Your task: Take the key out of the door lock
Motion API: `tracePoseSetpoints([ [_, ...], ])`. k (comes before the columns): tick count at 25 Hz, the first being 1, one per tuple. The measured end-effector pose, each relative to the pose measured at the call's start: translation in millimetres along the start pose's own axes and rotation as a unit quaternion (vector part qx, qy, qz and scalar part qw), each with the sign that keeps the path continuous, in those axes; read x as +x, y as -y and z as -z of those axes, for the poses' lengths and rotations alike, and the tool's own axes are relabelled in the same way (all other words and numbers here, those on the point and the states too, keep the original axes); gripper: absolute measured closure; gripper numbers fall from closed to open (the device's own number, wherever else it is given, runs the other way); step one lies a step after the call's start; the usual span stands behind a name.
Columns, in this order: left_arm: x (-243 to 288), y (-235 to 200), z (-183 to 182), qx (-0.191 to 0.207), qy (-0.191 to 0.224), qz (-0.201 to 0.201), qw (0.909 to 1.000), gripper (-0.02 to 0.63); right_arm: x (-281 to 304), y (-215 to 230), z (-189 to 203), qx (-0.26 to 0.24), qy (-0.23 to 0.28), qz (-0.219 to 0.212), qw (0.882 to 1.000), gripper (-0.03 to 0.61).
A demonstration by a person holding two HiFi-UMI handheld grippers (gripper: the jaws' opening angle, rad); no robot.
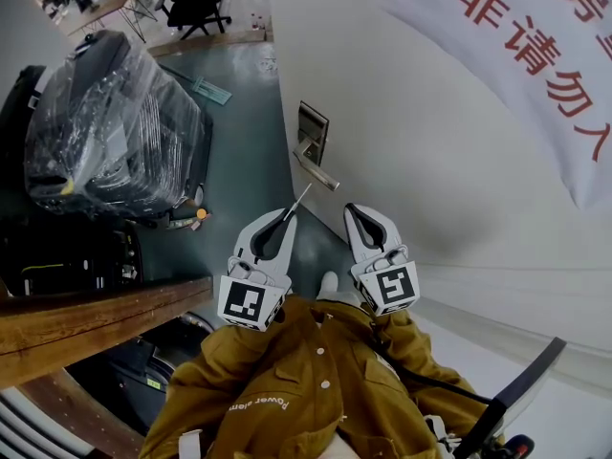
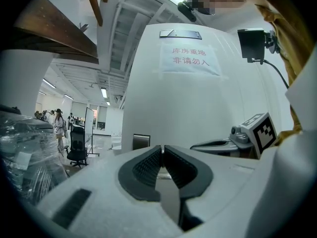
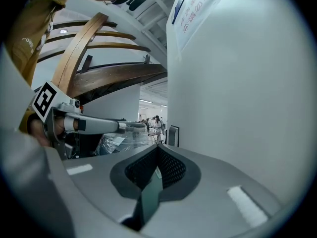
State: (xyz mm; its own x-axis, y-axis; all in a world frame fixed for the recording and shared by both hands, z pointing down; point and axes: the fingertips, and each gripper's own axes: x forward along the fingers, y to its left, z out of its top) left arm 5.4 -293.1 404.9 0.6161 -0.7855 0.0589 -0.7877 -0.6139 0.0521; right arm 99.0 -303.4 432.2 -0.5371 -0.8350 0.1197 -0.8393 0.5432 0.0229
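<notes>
The white door (image 1: pixel 430 142) carries a dark lock plate (image 1: pixel 312 128) with a metal lever handle (image 1: pixel 316 171) below it. My left gripper (image 1: pixel 287 218) hangs just short of the handle, its jaws shut on a thin metal key (image 1: pixel 299 200) that sticks out of the tips toward the handle, clear of the lock. In the left gripper view the pads (image 2: pixel 151 163) meet and the lock plate (image 2: pixel 141 141) stands ahead. My right gripper (image 1: pixel 352 210) is beside the left one, close to the door, shut with nothing in it; its pads (image 3: pixel 171 166) touch.
A bulky black load wrapped in clear plastic (image 1: pixel 115 132) stands left of the door. A wooden rail (image 1: pixel 96 318) crosses the lower left. A white sign with red characters (image 1: pixel 535 55) hangs on the door. An office chair (image 1: pixel 191 3) and people (image 2: pixel 58 123) are far off.
</notes>
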Motion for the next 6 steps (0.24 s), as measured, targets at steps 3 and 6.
tracePoseSetpoints([
  [3,-2.3,-0.7,6.2,-0.011,-0.011,0.003,0.9999,0.592,2.0,0.8,-6.9,-0.007,0.028,0.003,1.0,0.574],
  [6,-3.3,-1.0,8.5,-0.019,-0.012,0.003,0.9997,0.592,1.2,1.9,-4.2,-0.007,0.025,0.007,1.0,0.574],
])
